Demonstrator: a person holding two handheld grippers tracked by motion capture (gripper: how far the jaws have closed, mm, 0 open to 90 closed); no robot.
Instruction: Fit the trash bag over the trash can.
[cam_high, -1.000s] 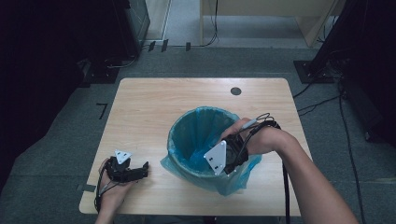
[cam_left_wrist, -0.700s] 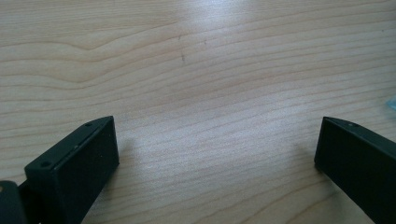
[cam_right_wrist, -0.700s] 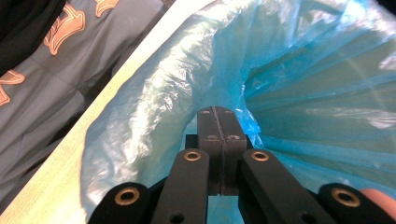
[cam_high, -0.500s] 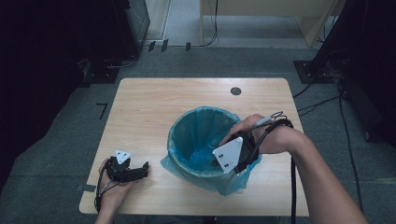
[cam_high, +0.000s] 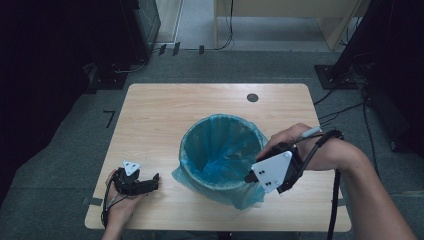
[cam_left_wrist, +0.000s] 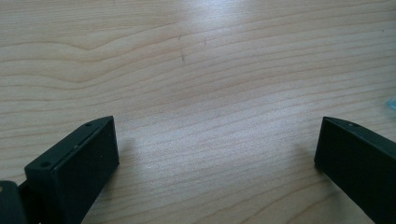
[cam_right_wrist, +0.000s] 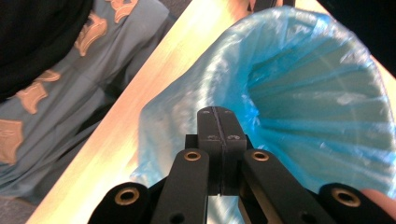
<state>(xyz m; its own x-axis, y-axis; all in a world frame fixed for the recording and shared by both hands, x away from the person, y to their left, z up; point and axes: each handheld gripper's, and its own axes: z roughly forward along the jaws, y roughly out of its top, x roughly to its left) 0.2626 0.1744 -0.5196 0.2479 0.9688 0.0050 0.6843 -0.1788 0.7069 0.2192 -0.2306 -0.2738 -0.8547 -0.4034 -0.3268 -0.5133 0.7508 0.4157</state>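
High view: the blue bag (cam_high: 220, 155) already lines the bin on the table (cam_high: 165, 115). The right gripper (cam_high: 248, 177), clenched with nothing visibly held, hovers at its near rim, where loose plastic needs tucking; the left gripper (cam_high: 152, 181) rests released.

Wooden table (cam_high: 165, 115), grey carpet (cam_high: 75, 145).

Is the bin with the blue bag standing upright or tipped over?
Upright. In the high view the bin shows its round open mouth facing up, the blue bag folded over its rim.
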